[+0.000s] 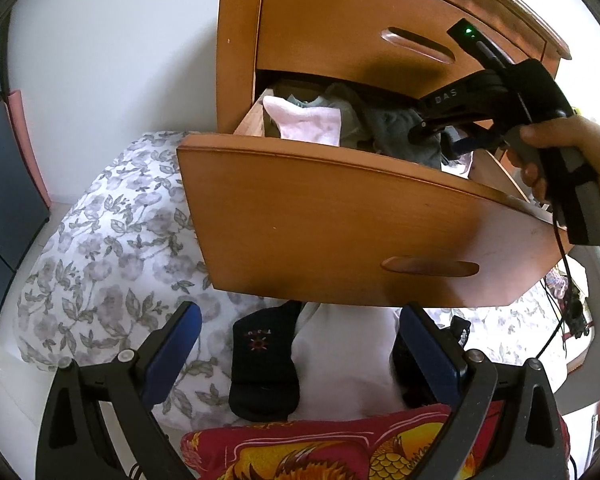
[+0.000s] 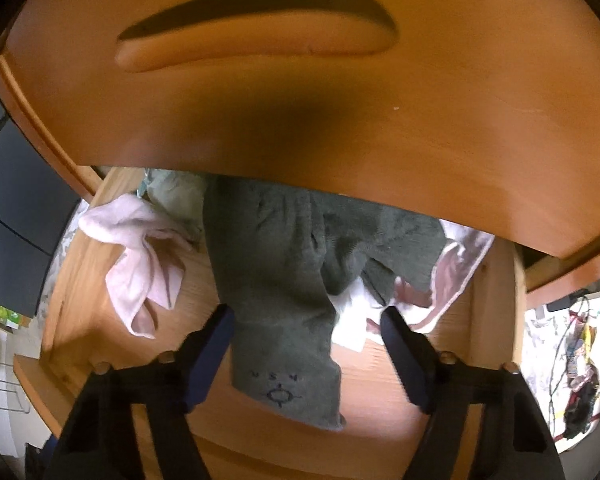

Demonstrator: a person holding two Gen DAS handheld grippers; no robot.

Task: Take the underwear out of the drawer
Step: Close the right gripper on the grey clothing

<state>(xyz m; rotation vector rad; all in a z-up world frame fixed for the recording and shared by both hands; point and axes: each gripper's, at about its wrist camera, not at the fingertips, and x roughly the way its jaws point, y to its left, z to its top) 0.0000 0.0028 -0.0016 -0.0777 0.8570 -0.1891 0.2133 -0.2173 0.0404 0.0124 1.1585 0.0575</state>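
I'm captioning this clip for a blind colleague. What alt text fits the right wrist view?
The right gripper reaches into an open wooden drawer, its blue-padded jaws apart on either side of a grey sock without pressing it. A pink garment lies to the left, and the closed drawer above fills the top.

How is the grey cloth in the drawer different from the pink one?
The grey cloth is dark, while the pink cloth is pale. The grey cloth lies between the right gripper's open fingers; the pink cloth lies off to the side. The grey cloth has a small printed mark; the pink looks plain. Both lie crumpled in the open drawer.
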